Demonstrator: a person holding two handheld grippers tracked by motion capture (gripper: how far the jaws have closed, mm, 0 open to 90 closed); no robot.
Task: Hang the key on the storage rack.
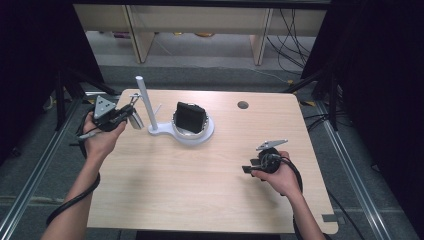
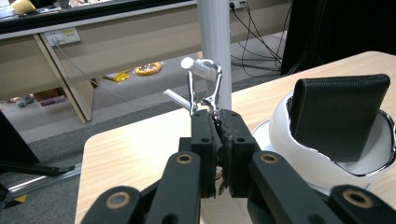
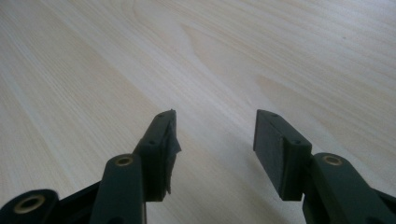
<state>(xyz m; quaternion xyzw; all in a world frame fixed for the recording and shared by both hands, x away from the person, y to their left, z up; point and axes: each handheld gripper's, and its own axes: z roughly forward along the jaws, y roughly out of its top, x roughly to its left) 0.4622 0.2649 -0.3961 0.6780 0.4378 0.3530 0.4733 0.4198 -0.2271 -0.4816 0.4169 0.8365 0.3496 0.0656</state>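
Note:
My left gripper (image 1: 126, 114) (image 2: 217, 117) is shut on the wire handle of a small shiny metal piece (image 1: 136, 120) (image 2: 203, 70), held in the air just left of a white upright pole (image 1: 144, 102) (image 2: 214, 28). The pole rises from a white stand whose round dish (image 1: 207, 133) (image 2: 279, 140) has a chrome rim. A black leather-like case (image 1: 190, 116) (image 2: 341, 116) leans upright in the dish. My right gripper (image 1: 248, 166) (image 3: 215, 135) hovers low over the bare table at the right, its jaws open with nothing between them.
The light wooden table (image 1: 200, 195) has a round cable hole (image 1: 243, 105) near its far edge. Beyond it are wooden bench legs, cables and yellow items on the floor (image 2: 148, 69). Dark frames stand at both sides.

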